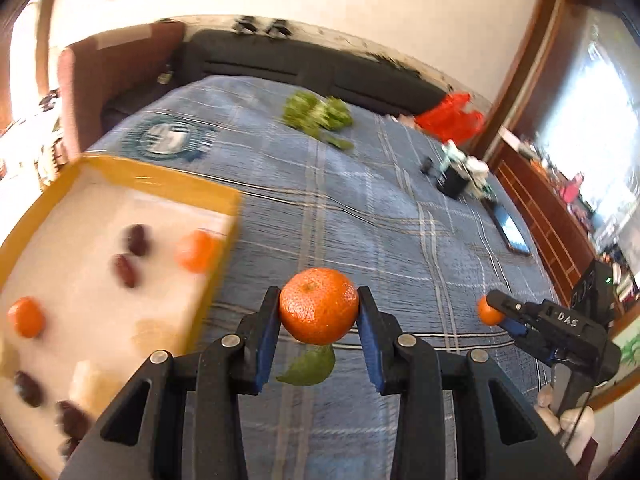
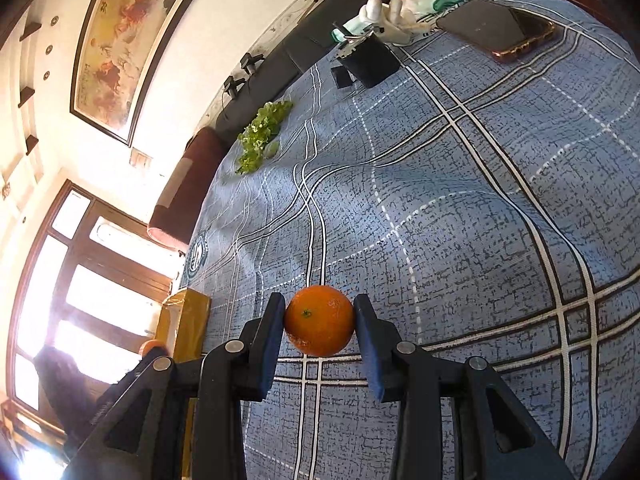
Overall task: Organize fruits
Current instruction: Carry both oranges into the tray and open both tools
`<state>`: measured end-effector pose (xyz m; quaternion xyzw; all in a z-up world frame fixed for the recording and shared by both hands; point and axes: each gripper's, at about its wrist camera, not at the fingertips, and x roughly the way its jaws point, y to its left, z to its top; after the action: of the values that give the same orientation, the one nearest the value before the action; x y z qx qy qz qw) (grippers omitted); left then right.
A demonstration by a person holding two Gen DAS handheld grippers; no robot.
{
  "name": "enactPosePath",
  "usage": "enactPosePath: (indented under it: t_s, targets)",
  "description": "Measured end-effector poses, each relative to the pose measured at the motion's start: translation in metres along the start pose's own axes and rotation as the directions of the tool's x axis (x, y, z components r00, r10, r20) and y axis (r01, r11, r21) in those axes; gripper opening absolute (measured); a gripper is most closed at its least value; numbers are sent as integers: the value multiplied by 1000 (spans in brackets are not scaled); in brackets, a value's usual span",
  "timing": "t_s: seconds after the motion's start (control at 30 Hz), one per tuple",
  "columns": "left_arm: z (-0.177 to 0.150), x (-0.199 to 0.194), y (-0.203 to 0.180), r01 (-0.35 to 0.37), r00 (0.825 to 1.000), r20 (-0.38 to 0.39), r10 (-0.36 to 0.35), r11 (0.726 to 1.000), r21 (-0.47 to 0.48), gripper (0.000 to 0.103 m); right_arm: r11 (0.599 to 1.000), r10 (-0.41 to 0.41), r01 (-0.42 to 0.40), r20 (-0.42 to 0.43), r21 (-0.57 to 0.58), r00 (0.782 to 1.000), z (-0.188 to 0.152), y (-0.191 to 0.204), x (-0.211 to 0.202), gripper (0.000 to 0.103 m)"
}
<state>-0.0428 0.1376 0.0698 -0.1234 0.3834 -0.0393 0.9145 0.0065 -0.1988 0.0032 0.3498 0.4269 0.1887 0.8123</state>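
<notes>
My left gripper (image 1: 319, 312) is shut on a mandarin (image 1: 319, 305) with a green leaf (image 1: 310, 366) hanging under it, held above the blue checked cloth just right of the yellow-rimmed box (image 1: 160, 184). The box holds two mandarins (image 1: 197, 251) and several dark dates (image 1: 127, 270). My right gripper (image 2: 320, 322) is shut on another mandarin (image 2: 320, 320) above the cloth. It also shows in the left wrist view (image 1: 496, 312) at the right, with its mandarin (image 1: 488, 312).
A bunch of green leafy vegetable (image 1: 318, 114) lies at the far side of the cloth. A red bag (image 1: 450, 116), a small black box (image 1: 454, 182) and a phone (image 1: 512, 232) lie at the right. The box edge (image 2: 184, 328) shows left of my right gripper.
</notes>
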Motion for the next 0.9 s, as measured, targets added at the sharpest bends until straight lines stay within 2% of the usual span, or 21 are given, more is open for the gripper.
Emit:
enactPosePath:
  t_s: [0.2, 0.37, 0.5, 0.63, 0.77, 0.9]
  targets:
    - [-8, -61, 65, -70, 993, 84, 79, 993, -99, 36, 997, -61, 60, -7, -42, 998, -3, 4, 8, 39]
    - [-17, -110, 124, -99, 981, 141, 133, 969, -225, 36, 994, -89, 90, 12, -69, 996, -7, 8, 8, 39]
    - [-26, -136, 157, -126, 971, 161, 176, 952, -278, 36, 982, -133, 136, 30, -131, 991, -14, 26, 4, 39]
    - [-31, -146, 177, -154, 962, 172, 214, 939, -308, 36, 982, -54, 51, -14, -182, 998, -35, 66, -1, 39]
    - [-35, -143, 184, -159, 961, 168, 220, 936, -315, 36, 953, 11, -34, -80, -300, 997, -60, 129, 4, 40]
    - [-40, -136, 192, -148, 967, 151, 206, 934, -326, 36, 915, 48, -110, -165, -389, 985, -89, 186, 27, 40]
